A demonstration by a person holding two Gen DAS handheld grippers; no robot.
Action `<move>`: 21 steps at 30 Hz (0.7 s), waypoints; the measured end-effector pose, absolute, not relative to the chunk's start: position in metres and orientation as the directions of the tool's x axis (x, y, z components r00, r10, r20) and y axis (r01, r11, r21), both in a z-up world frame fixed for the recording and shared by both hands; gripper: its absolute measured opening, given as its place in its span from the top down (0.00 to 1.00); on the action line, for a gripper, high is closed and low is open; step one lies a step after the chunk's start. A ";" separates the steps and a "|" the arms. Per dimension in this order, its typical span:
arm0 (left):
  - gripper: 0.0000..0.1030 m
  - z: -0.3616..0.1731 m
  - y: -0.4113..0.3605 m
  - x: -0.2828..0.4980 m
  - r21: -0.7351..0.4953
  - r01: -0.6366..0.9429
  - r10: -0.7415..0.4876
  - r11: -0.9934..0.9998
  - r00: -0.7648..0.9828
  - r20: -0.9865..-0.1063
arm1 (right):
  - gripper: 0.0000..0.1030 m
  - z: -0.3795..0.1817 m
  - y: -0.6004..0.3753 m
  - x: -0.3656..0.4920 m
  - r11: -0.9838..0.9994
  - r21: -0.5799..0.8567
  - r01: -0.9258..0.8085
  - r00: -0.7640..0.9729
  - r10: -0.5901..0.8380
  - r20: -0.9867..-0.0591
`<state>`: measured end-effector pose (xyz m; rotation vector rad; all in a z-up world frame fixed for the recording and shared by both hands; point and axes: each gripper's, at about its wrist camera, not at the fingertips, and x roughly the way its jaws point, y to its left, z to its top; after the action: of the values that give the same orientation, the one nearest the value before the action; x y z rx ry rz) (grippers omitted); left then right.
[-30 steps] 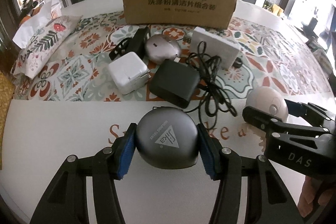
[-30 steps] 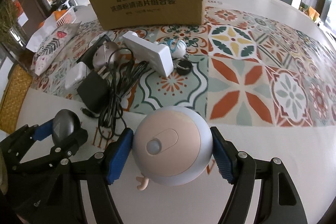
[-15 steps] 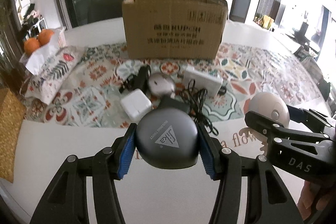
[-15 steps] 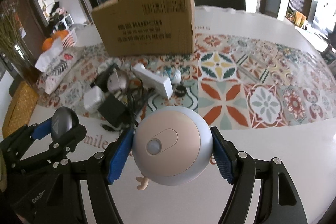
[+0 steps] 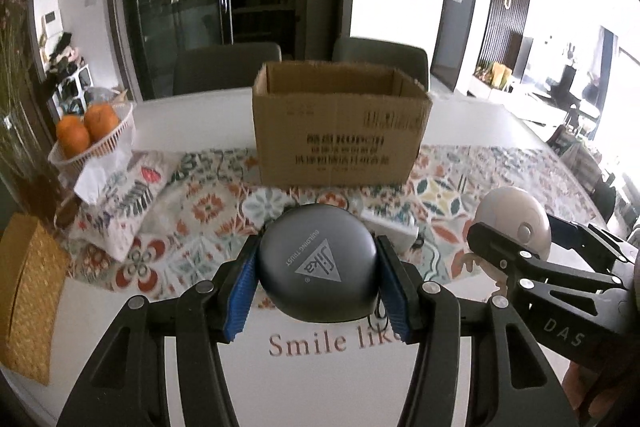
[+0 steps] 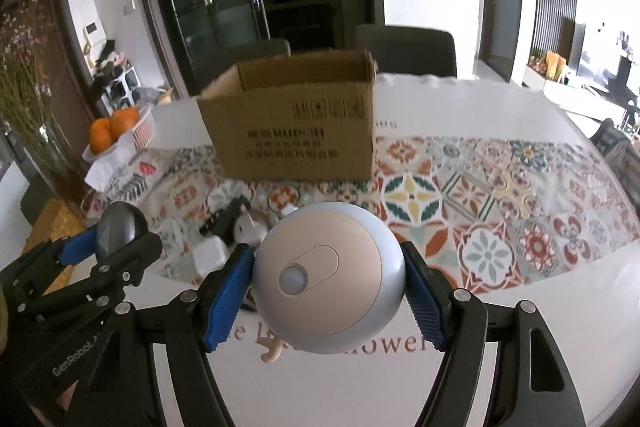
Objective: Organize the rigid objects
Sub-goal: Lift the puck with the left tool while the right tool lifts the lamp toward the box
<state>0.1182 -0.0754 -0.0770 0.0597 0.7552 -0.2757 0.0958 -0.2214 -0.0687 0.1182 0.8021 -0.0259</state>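
My left gripper (image 5: 318, 287) is shut on a dark grey rounded case (image 5: 318, 263) with a triangle logo, held above the white table. My right gripper (image 6: 330, 291) is shut on a round pink-and-silver gadget (image 6: 328, 281) with a small lens on its face. Each gripper shows in the other's view: the right gripper (image 5: 516, 239) at the right with the pink gadget (image 5: 514, 217), the left gripper (image 6: 114, 241) at the left with the grey case (image 6: 118, 227). An open cardboard box (image 5: 340, 125) stands beyond on the patterned runner. Chargers and a grey mouse (image 6: 250, 229) lie partly hidden behind the gadget.
A basket of oranges (image 5: 90, 133) sits at the far left on a floral cushion (image 5: 128, 195). A woven yellow mat (image 5: 28, 307) lies at the left edge. Two chairs (image 6: 404, 49) stand behind the table. The patterned runner (image 6: 500, 203) stretches to the right.
Both grippers have risen with their objects and tilted up. The box's open top and the room behind now show; the pile of chargers has sunk behind the held objects.
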 end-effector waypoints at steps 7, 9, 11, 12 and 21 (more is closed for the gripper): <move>0.47 -0.052 -0.070 0.127 -0.045 0.283 -0.246 0.958 0.731 -0.636 | 0.29 -0.042 -0.214 0.101 0.994 0.076 0.079 0.738 -0.007 -0.675; 0.47 -0.045 -0.068 0.130 -0.038 0.288 -0.248 0.957 0.742 -0.622 | 0.29 -0.036 -0.211 0.103 0.994 0.068 0.082 0.750 -0.017 -0.661; 0.47 -0.040 -0.067 0.133 -0.038 0.291 -0.252 0.956 0.748 -0.613 | 0.29 -0.031 -0.209 0.105 0.995 0.063 0.083 0.758 -0.022 -0.652; 0.47 -0.038 -0.066 0.135 -0.037 0.291 -0.252 0.956 0.750 -0.611 | 0.29 -0.028 -0.208 0.107 0.995 0.058 0.086 0.763 -0.028 -0.646; 0.47 -0.025 -0.062 0.157 -0.029 0.294 -0.254 0.955 0.767 -0.589 | 0.29 -0.012 -0.203 0.126 0.994 0.051 0.095 0.789 -0.044 -0.612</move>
<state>0.1574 -0.0623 -0.0250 0.0660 0.6293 -0.2978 0.1258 -0.2034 -0.0115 0.0803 0.6571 -0.0749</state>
